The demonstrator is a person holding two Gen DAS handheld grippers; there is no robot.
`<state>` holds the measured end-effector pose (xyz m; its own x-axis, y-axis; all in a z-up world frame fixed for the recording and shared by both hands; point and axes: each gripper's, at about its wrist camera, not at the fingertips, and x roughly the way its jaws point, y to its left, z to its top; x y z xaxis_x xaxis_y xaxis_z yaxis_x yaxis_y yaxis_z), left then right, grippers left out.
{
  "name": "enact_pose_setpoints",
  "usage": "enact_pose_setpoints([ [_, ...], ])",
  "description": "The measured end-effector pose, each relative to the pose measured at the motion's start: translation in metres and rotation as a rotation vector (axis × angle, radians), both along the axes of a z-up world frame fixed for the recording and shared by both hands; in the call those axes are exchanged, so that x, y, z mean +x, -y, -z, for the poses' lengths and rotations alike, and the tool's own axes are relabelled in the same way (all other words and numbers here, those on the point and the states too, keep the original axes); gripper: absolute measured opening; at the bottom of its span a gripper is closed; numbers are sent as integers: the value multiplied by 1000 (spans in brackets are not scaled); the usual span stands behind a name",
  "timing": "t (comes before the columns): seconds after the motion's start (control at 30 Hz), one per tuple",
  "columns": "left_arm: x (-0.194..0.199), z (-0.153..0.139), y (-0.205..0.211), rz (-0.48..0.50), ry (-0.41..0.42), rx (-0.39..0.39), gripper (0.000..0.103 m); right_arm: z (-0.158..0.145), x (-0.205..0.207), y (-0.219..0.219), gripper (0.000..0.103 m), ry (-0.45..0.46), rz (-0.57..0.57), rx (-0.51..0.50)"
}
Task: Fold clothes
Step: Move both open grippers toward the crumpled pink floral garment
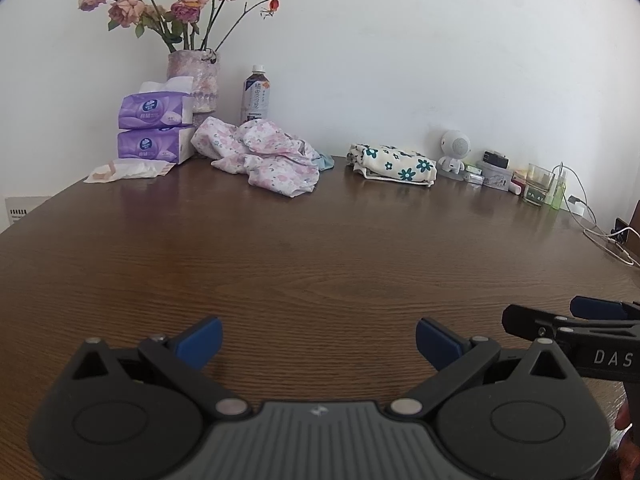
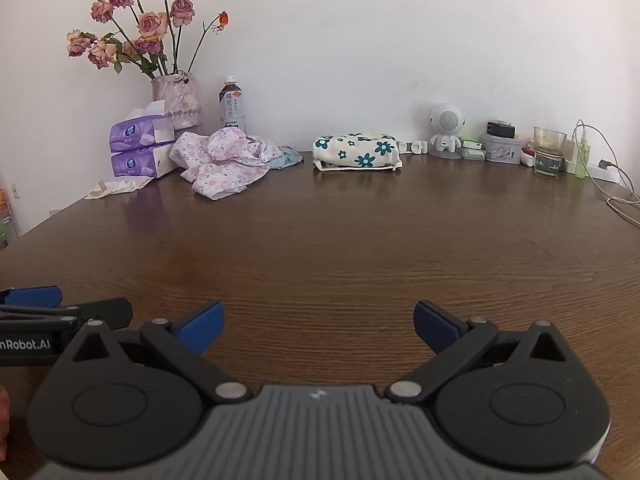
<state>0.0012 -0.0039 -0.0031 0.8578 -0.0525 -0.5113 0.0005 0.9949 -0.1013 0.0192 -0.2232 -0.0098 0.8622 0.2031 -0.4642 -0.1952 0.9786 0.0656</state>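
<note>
A crumpled pink floral garment point(image 1: 264, 154) lies at the back of the brown table point(image 1: 320, 248), with a bit of blue cloth point(image 1: 326, 161) beside it. It also shows in the right wrist view point(image 2: 224, 162). A folded cream garment with teal flowers point(image 1: 394, 166) lies to its right, also in the right wrist view point(image 2: 357, 152). My left gripper point(image 1: 319, 342) is open and empty near the table's front. My right gripper point(image 2: 318, 326) is open and empty beside it. Both are far from the clothes.
Two purple tissue packs point(image 1: 154, 128), a vase of roses point(image 1: 196, 80) and a drink bottle point(image 1: 256, 94) stand at the back left. A white robot figure point(image 2: 444, 130), small boxes, a glass point(image 2: 548, 156) and cables point(image 2: 616, 196) sit at the back right.
</note>
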Motion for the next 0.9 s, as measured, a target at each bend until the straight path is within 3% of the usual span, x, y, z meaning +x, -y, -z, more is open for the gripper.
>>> enact_pose_setpoints([
  [0.17,8,-9,-7,17,-44,-46,103,-6,9,9,103,-54,-15,53],
  [0.67,68,-94,-18,32,9,50,103,-67,71,-6,103,-45,-130,85],
  [0.9,120,-107,-33,-26,-10,64,103,-89,122,-26,103,-45,-196,91],
])
